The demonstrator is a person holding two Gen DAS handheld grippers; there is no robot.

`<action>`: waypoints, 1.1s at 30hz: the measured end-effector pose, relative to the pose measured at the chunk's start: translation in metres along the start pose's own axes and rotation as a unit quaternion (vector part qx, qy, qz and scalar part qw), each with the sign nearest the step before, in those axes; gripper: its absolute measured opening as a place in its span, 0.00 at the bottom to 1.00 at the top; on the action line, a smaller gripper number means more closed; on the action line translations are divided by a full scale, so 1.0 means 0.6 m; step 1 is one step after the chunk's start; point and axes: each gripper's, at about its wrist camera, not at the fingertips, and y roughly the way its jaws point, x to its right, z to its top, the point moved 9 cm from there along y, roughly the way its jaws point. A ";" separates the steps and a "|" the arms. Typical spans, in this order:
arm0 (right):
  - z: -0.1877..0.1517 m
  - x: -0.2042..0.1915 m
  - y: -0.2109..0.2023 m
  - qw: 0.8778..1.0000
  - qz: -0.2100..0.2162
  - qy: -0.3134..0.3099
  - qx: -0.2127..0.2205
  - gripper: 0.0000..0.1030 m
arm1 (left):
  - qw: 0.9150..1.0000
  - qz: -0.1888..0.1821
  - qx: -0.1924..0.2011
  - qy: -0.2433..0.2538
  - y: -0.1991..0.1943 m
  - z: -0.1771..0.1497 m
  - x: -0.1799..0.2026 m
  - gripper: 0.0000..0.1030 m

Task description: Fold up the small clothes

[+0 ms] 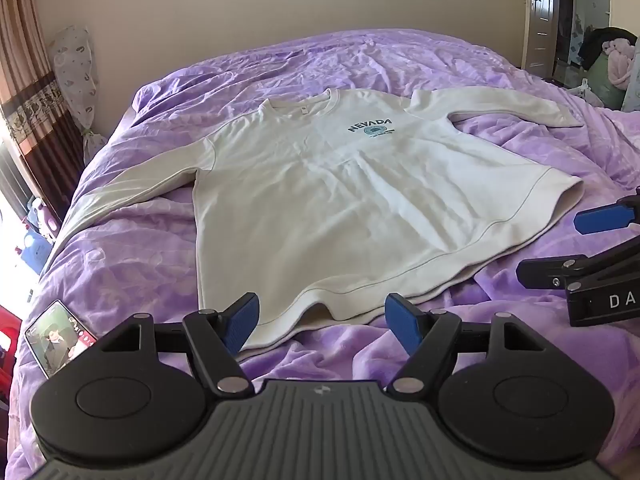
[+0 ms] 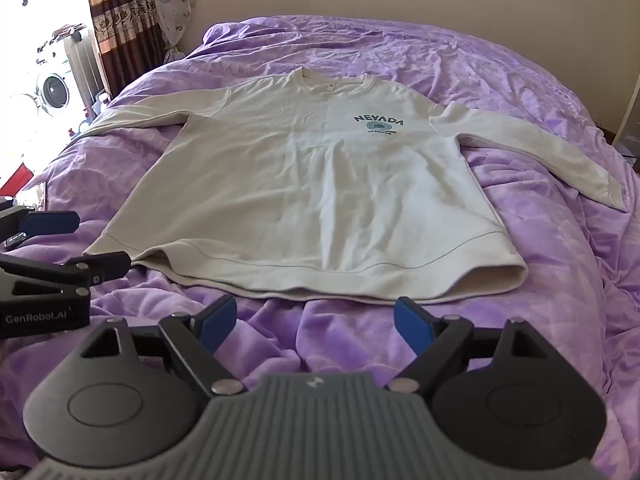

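A cream long-sleeved sweatshirt [image 1: 340,200] with a dark "NEVADA" print lies flat, face up, on the purple bedspread [image 1: 120,240], both sleeves spread out sideways. It also shows in the right wrist view [image 2: 304,192]. My left gripper [image 1: 322,320] is open and empty, just above the near hem towards its left end. My right gripper [image 2: 316,320] is open and empty, just short of the hem's middle. The right gripper shows at the right edge of the left wrist view [image 1: 560,244], and the left gripper at the left edge of the right wrist view [image 2: 80,240].
A phone [image 1: 60,336] with a lit screen lies on the bed at the near left corner. Curtains [image 2: 120,20] and a window stand to the left, a washing machine [image 2: 52,88] beyond. A door [image 1: 544,16] and piled clothes [image 1: 612,52] are at the far right.
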 end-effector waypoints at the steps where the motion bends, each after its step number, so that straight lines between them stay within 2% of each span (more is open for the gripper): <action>1: 0.000 0.000 0.000 1.000 0.000 0.000 0.000 0.80 | 1.000 0.000 0.000 0.000 0.000 0.000 0.000 0.82; 33: -0.001 0.000 0.002 1.000 0.001 0.001 -0.003 0.80 | 1.000 0.001 -0.003 -0.002 0.007 -0.005 -0.009 0.82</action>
